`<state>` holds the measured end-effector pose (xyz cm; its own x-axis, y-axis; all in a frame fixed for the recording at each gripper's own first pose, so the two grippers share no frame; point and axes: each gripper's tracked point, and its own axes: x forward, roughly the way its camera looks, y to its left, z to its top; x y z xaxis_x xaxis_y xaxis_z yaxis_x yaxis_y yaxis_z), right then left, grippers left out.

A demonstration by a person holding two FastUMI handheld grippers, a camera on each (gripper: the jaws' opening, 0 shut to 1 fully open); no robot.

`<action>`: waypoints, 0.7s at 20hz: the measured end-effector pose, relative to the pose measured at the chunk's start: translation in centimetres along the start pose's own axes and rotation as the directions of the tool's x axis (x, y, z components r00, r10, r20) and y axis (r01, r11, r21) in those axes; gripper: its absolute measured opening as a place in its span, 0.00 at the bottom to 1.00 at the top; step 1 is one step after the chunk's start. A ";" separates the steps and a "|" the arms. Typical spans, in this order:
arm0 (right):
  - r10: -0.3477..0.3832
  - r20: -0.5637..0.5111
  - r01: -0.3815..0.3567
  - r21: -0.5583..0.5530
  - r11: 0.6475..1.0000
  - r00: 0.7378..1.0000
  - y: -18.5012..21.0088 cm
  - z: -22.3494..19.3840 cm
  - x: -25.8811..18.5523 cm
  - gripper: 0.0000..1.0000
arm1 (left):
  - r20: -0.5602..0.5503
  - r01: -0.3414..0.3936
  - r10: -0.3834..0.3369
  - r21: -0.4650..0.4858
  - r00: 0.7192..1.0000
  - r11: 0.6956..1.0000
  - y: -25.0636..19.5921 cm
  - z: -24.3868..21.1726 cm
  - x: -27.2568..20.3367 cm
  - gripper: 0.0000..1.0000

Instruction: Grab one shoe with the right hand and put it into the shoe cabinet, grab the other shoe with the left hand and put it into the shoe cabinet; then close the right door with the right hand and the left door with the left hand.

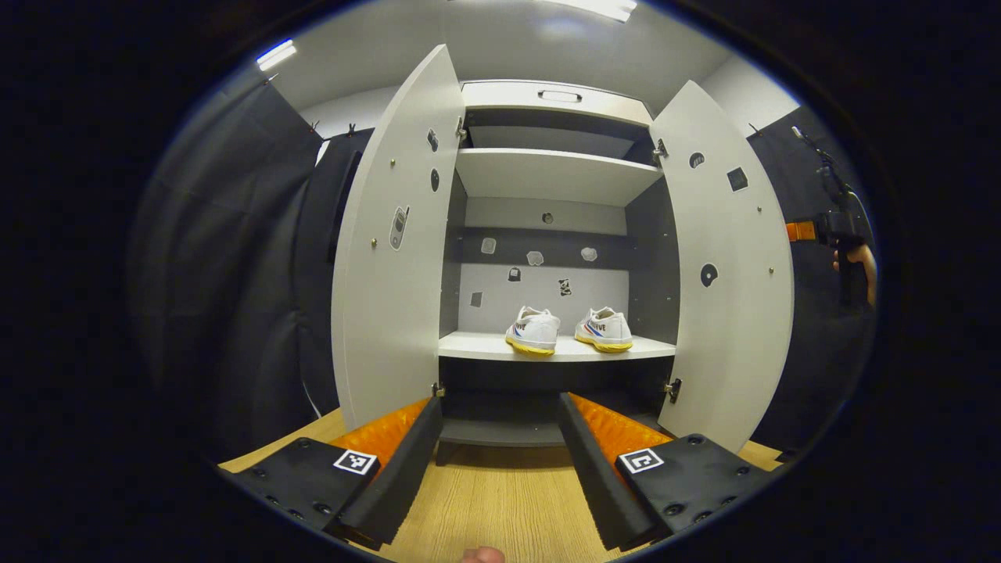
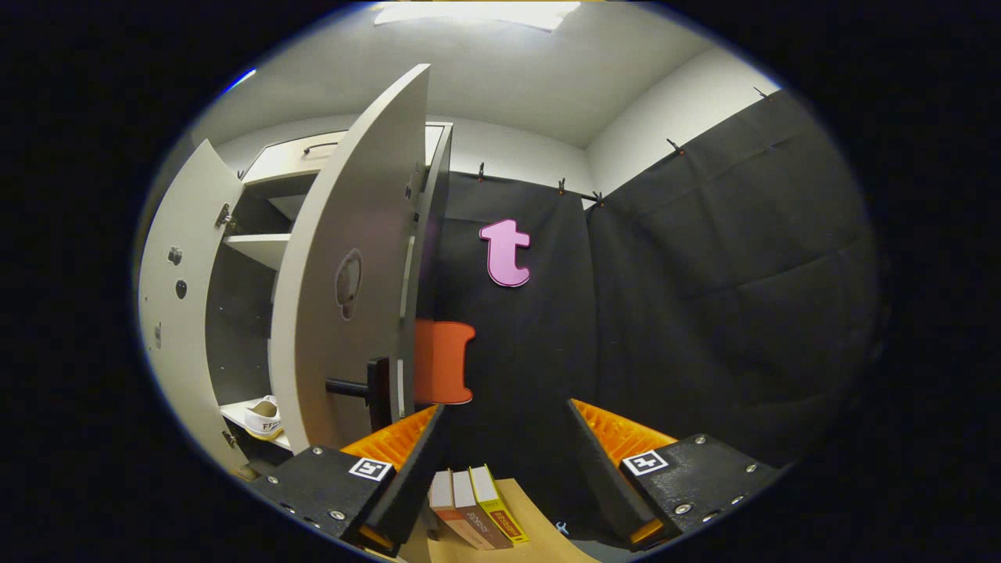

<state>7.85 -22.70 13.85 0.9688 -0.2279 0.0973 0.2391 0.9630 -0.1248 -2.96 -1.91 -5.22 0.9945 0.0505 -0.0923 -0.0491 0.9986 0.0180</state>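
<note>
Both shoes (image 1: pixel 568 331) sit inside the cabinet at twelve o'clock. My left gripper (image 1: pixel 500 461) gapes empty; my right gripper (image 2: pixel 504 469) too, with the right door (image 2: pixel 344 266) at ten o'clock: a stiff, light panel, best pushed at its free edge.

Left gripper (image 1: pixel 500 438) is level, its fingers spread wide with nothing between them. Right gripper (image 2: pixel 504 446) is likewise agape and empty; the left gripper view shows the hand (image 1: pixel 859 262) gripping it
</note>
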 end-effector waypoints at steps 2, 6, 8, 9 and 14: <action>0.003 0.015 -0.002 -0.014 1.000 1.000 0.0 0.4 0.4 0.91 | -0.007 -0.004 0.004 0.004 1.000 1.000 0.0 -0.2 0.0 0.97; 0.002 0.007 -0.002 0.013 1.000 1.000 0.3 0.2 0.4 0.89 | -0.004 -0.009 0.009 0.009 1.000 1.000 0.1 -0.2 0.3 0.97; 0.009 0.017 -0.009 0.003 1.000 1.000 0.6 0.4 0.3 0.89 | -0.002 -0.004 0.004 0.002 1.000 1.000 0.0 -0.2 0.4 0.97; 0.026 0.017 -0.026 0.001 1.000 1.000 1.1 0.4 0.3 0.89 | -0.001 -0.002 0.002 -0.001 1.000 1.000 -0.1 -0.1 0.5 0.94; 0.134 -0.003 -0.134 0.041 0.990 0.991 6.1 0.3 -0.5 0.88 | -0.008 0.013 -0.013 0.001 1.000 1.000 -0.1 -0.5 0.9 0.97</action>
<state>8.77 -16.63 13.35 0.9923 -0.0975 0.0765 0.1047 0.9899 -0.0956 -2.06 -1.97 -5.80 0.9942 0.0380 -0.1001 -0.0363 0.9992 0.0182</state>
